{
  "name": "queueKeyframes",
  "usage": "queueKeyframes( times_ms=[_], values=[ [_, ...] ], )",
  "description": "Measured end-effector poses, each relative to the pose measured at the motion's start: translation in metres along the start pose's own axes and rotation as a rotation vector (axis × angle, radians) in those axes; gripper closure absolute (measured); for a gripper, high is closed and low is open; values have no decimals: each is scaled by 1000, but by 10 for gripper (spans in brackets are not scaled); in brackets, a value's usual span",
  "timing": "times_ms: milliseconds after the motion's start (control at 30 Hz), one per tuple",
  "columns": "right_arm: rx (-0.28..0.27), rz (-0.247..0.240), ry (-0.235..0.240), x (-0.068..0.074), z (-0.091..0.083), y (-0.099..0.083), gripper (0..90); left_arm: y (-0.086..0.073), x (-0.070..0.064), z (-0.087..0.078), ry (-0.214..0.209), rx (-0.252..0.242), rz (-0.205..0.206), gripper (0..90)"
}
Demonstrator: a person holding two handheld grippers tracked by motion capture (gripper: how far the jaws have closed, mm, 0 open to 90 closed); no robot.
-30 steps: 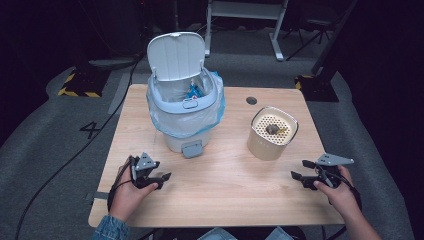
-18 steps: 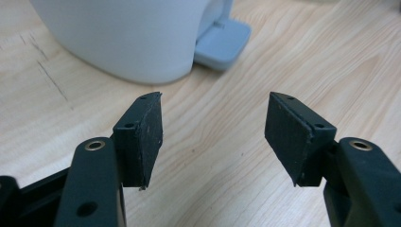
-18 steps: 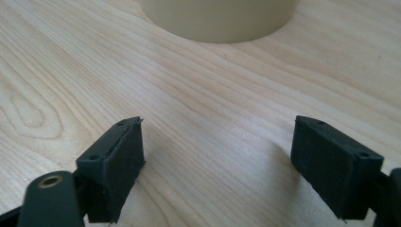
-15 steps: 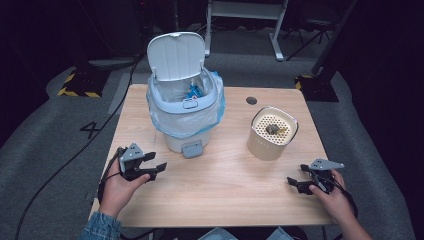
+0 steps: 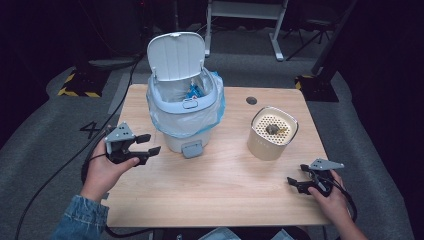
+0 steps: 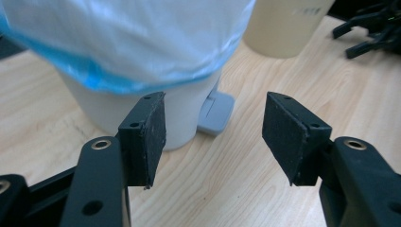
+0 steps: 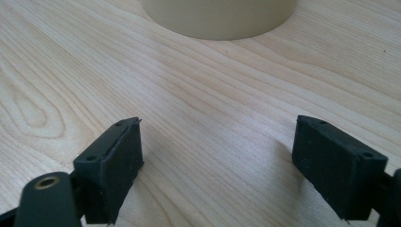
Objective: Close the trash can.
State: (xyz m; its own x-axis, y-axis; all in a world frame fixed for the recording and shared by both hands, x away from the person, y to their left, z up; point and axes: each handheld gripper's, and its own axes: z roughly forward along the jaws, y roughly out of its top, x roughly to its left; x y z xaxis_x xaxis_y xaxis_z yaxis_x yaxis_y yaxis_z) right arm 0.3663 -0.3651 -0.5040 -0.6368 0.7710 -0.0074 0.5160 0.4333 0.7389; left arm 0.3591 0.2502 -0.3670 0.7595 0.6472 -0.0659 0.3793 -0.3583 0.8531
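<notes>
A white pedal bin (image 5: pixel 184 125) stands at the table's middle left. Its lid (image 5: pixel 176 56) is up, and a pale blue bag lines its rim. A beige canister (image 5: pixel 272 134) with a perforated top stands to its right, with something small lying on that top. My left gripper (image 5: pixel 150 143) is open, left of the bin's base and pointing at it. In the left gripper view the left gripper (image 6: pixel 215 132) faces the bin (image 6: pixel 142 56) and its grey pedal (image 6: pixel 216 111). My right gripper (image 5: pixel 296 175) is open and empty near the front right corner. In the right gripper view the right gripper (image 7: pixel 217 156) hovers just over the wood below the canister (image 7: pixel 217 16).
The wooden table (image 5: pixel 220 195) has a dark round grommet (image 5: pixel 251 100) at its back right. Black cables trail over the grey floor at the left. A metal frame (image 5: pixel 245 15) stands behind the table.
My left gripper has moved left and away from the front edge, up beside the bin's base. My right gripper has drifted slightly towards the front right corner. Both stay open.
</notes>
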Motion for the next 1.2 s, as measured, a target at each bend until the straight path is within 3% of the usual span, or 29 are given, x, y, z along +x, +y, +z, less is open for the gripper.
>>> queueKeyframes(
  times_ms=[200,367,467,633,800,1200],
  values=[
    [0,0,0,0,0,0,173,21,13,-13,-84,-45,20,418],
    [0,0,0,0,0,0,172,34,22,-20,-103,-90,9,423],
    [0,0,0,0,0,0,173,43,28,-22,-97,-92,18,426],
    [0,0,1,0,0,0,172,59,34,-23,-142,-108,20,434],
    [0,0,1,0,0,0,173,80,39,-25,-126,-117,23,432],
    [0,0,1,0,0,0,173,127,64,-29,-72,-189,-24,451]
  ],
)
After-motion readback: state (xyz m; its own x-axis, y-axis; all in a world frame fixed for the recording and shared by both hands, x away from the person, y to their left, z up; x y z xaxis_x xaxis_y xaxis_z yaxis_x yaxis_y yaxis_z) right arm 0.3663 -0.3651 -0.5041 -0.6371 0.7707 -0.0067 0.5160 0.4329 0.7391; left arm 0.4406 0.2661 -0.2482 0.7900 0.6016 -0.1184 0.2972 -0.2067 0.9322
